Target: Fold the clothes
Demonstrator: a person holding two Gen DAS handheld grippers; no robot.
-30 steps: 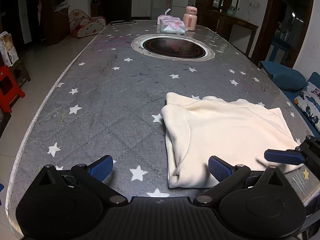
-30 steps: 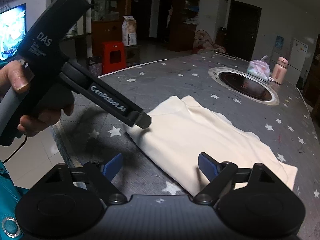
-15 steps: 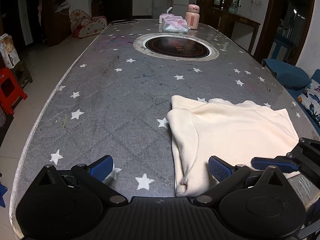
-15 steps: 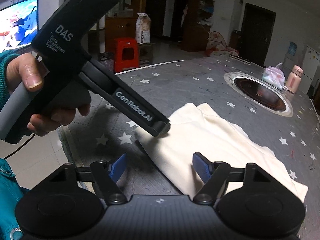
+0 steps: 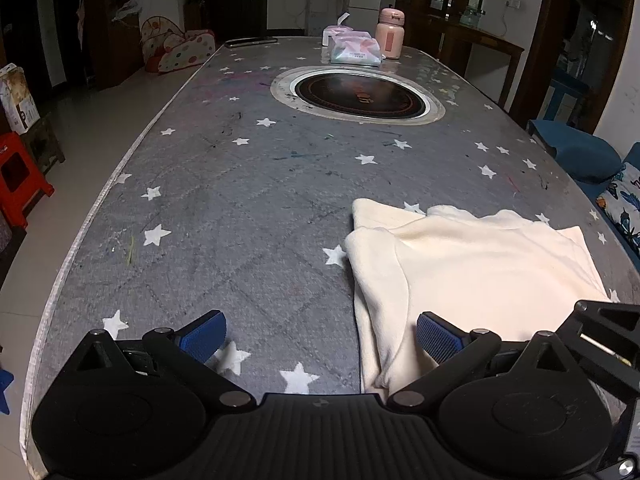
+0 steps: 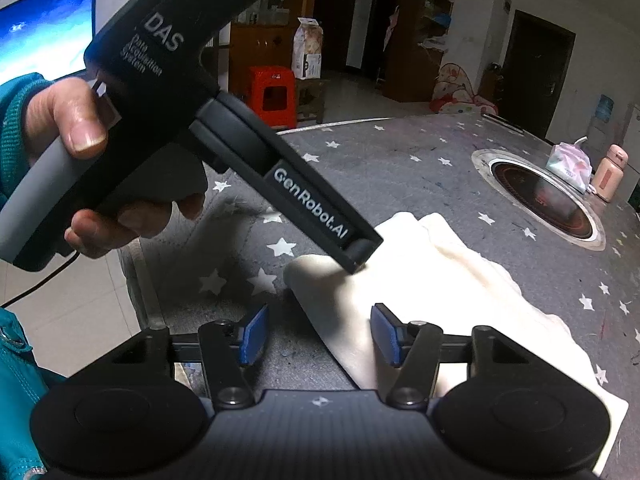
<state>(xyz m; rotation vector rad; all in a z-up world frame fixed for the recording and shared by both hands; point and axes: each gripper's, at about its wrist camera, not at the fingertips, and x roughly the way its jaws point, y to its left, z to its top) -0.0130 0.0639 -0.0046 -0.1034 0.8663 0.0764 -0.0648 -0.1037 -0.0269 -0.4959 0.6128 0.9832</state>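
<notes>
A cream garment [image 5: 480, 268] lies folded on the grey star-patterned table [image 5: 240, 200], near its front right corner. My left gripper [image 5: 320, 340] stands open; its right pad [image 5: 440, 340] hovers over the cloth's near left edge. In the right wrist view, the left gripper [image 6: 358, 254] points its tip down at the garment's [image 6: 440, 300] near corner. My right gripper [image 6: 320, 334] straddles the garment's near edge with its jaws closing. The blue pads [image 6: 386, 334] still stand apart from the cloth. Only the right gripper's black frame [image 5: 604, 332] shows in the left wrist view.
A round hob [image 5: 360, 96] is set into the table's far half. Behind it stand a tissue pack [image 5: 356, 50] and a pink bottle [image 5: 390, 38]. A person's hand [image 6: 80, 120] holds the left gripper. A red stool [image 5: 16, 176] stands beyond the left edge, a blue chair [image 5: 576, 152] on the right.
The right gripper's jaws have narrowed and it has moved closer to the garment's near edge. Its blue finger has slipped out of sight in the left wrist view.
</notes>
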